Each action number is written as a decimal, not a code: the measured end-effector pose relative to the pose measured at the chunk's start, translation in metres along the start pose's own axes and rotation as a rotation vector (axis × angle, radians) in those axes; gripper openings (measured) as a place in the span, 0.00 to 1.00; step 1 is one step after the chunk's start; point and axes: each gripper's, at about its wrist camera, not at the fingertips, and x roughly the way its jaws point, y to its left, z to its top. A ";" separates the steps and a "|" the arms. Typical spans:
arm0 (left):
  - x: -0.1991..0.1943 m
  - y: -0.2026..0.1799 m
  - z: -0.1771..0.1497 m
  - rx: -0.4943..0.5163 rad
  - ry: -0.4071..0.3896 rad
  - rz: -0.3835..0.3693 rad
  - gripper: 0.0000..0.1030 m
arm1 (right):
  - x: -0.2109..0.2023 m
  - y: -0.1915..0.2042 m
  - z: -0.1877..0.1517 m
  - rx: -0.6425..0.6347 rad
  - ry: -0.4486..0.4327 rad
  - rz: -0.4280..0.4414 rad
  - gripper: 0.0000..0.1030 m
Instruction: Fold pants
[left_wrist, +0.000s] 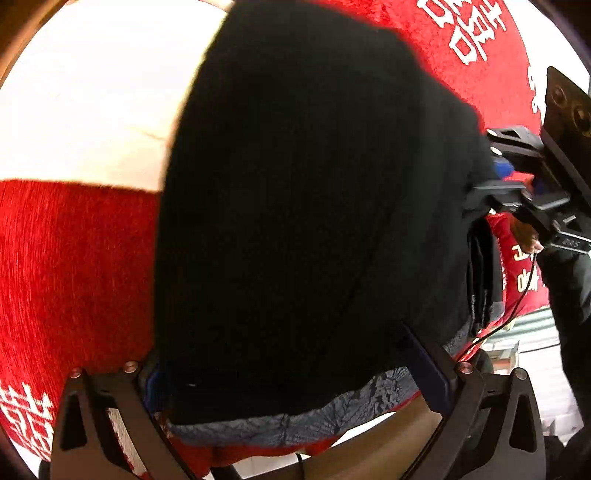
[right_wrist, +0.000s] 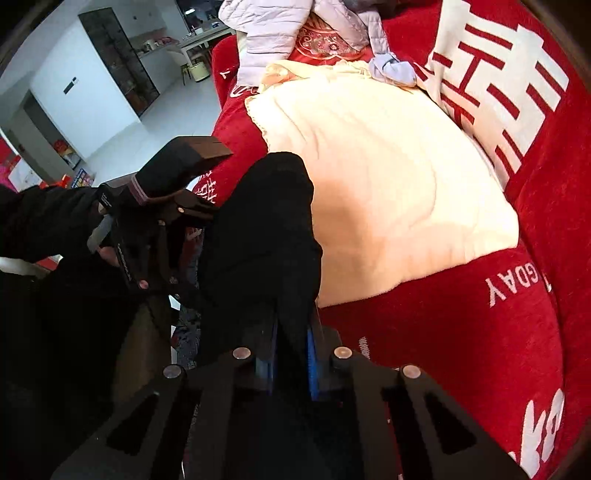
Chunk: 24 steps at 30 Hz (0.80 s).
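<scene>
right now we hold the black pants (left_wrist: 295, 206) with both tongs over a red blanket (left_wrist: 74, 280) printed with white characters. from the left wrist view the pants fill the middle of the picture, running from about six o'clock up to twelve, with a grey patterned lining along their near hem. our left tongs (left_wrist: 295, 384) stand wide apart, one finger at seven o'clock and the other at five, and the cloth lies between them; we cannot tell whether the pads press on it. at three o'clock our right tongs (left_wrist: 495, 184) bite the pants' far edge. from the right wrist view the right tongs' blue pads (right_wrist: 314, 369) sit close together, clamped on a fold of black cloth at six o'clock, and the pants rise from there toward the centre. the left tongs show at nine o'clock, held by a dark sleeve (right_wrist: 40, 218). a cream quilt (right_wrist: 388, 192) lies on the blanket just beyond the pants, toward one o'clock, and a pale lilac jacket (right_wrist: 269, 33) rests at twelve.
</scene>
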 end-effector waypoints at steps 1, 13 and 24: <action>0.002 -0.005 0.004 0.014 -0.003 0.016 0.93 | 0.007 -0.003 0.001 0.019 0.019 -0.018 0.14; -0.020 -0.044 -0.001 0.071 -0.039 0.176 0.52 | -0.004 -0.034 -0.022 0.344 0.026 -0.388 0.66; -0.020 -0.050 0.015 -0.010 0.094 0.233 0.54 | 0.008 0.025 -0.091 0.400 0.135 -0.826 0.72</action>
